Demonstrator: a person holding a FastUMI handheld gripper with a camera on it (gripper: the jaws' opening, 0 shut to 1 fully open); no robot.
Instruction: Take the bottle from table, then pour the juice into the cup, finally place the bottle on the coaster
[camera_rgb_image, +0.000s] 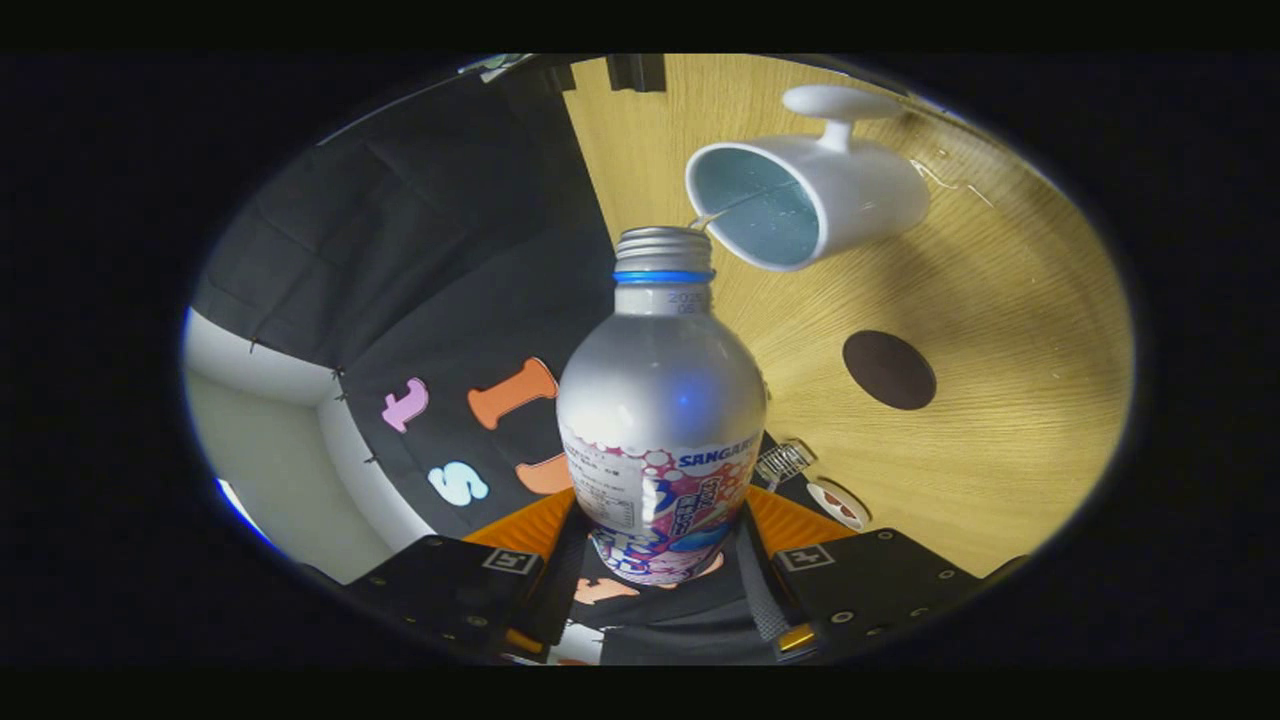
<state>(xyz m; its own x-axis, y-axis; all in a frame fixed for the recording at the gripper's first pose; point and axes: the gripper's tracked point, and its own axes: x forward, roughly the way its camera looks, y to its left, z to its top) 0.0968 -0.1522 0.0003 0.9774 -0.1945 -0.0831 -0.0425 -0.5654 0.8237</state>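
The claw (662, 540) clamps both fingers on the bottle (660, 400), its open mouth at the cup (800, 200) rim.

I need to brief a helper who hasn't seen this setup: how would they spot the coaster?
On the wooden table, look beyond the bottle clamped in the gripper, on the side of the white cup. The coaster is the flat dark brown disc lying alone.

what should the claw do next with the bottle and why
Probably hold the tilt a moment longer, then roll the bottle back upright. The claw is shut on the bottle, its mouth sits at the rim of the white cup, and a thin stream runs into the cup. The dark round coaster lies bare on the wooden table, beyond the fingers, waiting for the bottle.
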